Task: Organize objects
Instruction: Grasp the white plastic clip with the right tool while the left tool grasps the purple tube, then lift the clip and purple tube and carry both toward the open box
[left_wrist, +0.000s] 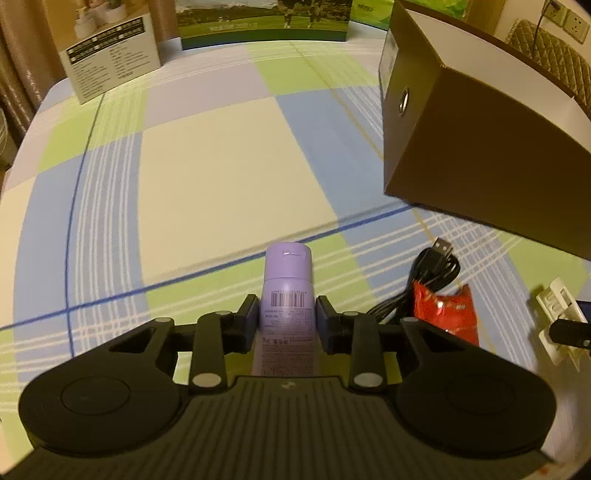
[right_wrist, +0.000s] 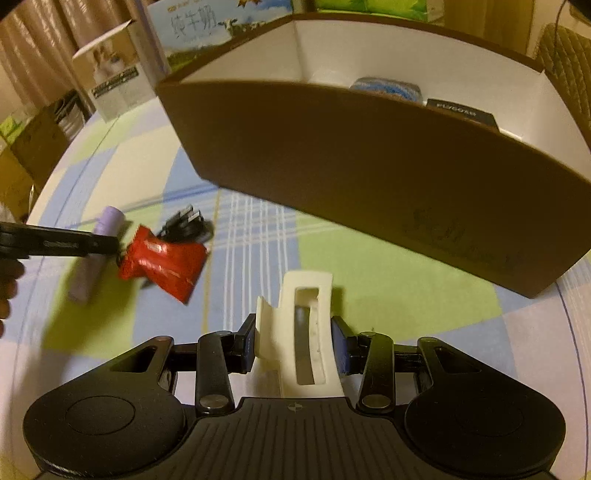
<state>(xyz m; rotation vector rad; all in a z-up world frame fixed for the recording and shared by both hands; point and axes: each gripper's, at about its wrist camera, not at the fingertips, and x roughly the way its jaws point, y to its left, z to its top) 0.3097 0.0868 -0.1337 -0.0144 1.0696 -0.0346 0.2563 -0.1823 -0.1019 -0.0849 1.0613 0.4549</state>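
1. Left wrist: left gripper (left_wrist: 287, 317) has its fingers pinching the purple tube (left_wrist: 287, 291) at mid-body, barcode side up, cap pointing fwd, over the table (left_wrist: 236, 155). Tube looks light and smooth plastic, prob a bit squeezy; the mid-body hold looks OK, go easy on pressure.
2. Same view: black USB cable (left_wrist: 428, 275) and red snack packet (left_wrist: 445, 308) lie touching on the table, just right of the tube. Cable floppy, take it at the bundle; packet crinkly and soft.
3. Brown box (left_wrist: 480, 155) further right; inside not visible from here.
4. Right wrist: right gripper (right_wrist: 294, 341) fingers pinching a white plastic clip (right_wrist: 304, 328) by its sides. Stiff, light, low slip risk.
5. Brown box directly ahead, open top w/ white lining. Holds a blue item (right_wrist: 386, 88) and a dark small box (right_wrist: 461, 114); rest hidden behind the front wall.
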